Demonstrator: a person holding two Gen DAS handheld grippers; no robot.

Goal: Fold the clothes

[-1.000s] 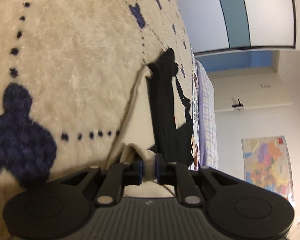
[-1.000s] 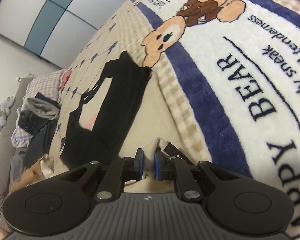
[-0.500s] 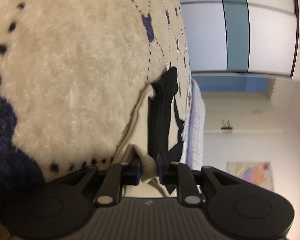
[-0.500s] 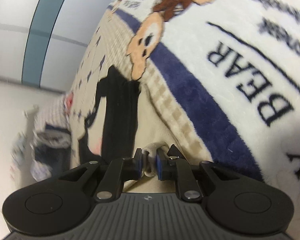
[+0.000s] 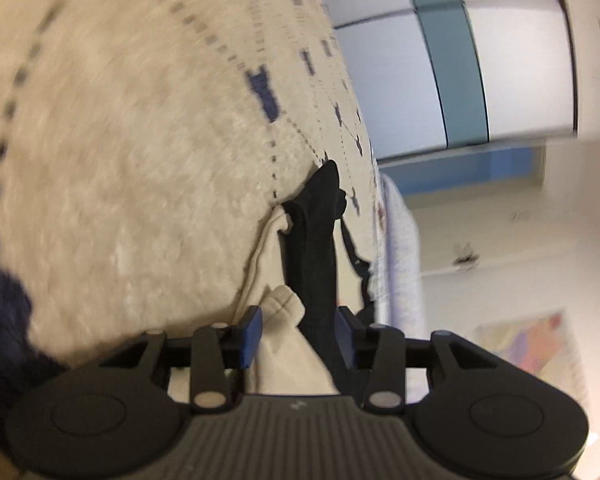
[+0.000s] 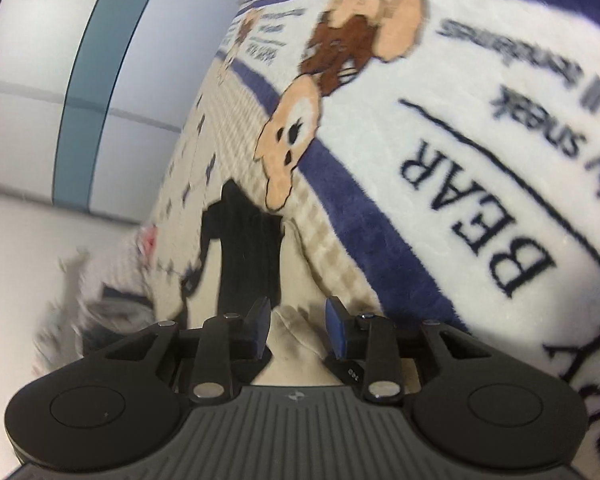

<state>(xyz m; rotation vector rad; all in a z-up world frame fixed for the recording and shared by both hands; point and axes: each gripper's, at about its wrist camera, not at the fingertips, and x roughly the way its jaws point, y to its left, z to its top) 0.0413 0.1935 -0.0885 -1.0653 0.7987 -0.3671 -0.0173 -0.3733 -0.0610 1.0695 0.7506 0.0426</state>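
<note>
Left gripper opening; cream-and-black garment lies bunched between jaws.

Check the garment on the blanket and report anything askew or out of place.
Nothing looks damaged or spilled. The cream and black garment lies in a narrow strip on the bear blanket. Its cream corner sits bunched between the opening left gripper; the right gripper is opening over the other corner.

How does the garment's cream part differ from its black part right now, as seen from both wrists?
The cream part is pale and bunched into a cuff-like fold between each gripper's opening jaws; the black part is dark and stretches away in a long strip. In the right wrist view the cream part sits nearest the camera, the black part farther off. Both lie on the blanket.
</note>
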